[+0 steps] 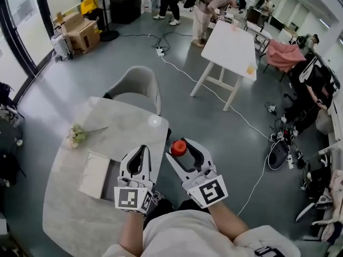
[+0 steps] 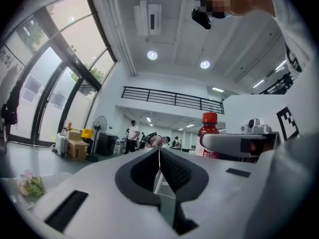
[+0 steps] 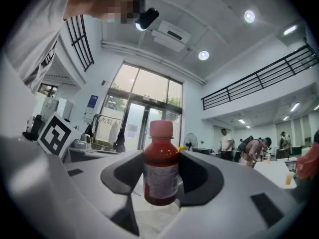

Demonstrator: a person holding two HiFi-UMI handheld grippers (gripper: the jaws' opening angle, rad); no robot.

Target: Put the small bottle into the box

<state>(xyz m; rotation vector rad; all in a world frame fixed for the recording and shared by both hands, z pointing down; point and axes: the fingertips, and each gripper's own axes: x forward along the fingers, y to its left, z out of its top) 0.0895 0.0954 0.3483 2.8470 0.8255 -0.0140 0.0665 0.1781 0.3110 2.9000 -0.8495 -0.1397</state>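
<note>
A small red bottle (image 1: 178,148) with a red cap stands upright between the jaws of my right gripper (image 1: 186,151), which is shut on it and held above the floor, just off the table's right edge. In the right gripper view the bottle (image 3: 160,176) fills the gap between the dark pads (image 3: 202,176). My left gripper (image 1: 141,153) hangs beside it over the table edge, shut and empty, its jaws meeting in the left gripper view (image 2: 159,159). The same bottle (image 2: 209,131) shows there at the right. The shallow white box (image 1: 94,173) lies open on the marble table (image 1: 69,218), to the left of both grippers.
A small bunch of flowers (image 1: 78,135) lies on the table beyond the box. A grey chair (image 1: 137,88) stands at the table's far side. A white trestle table (image 1: 231,48), floor cables (image 1: 225,103), cardboard boxes (image 1: 80,30) and several people are farther off.
</note>
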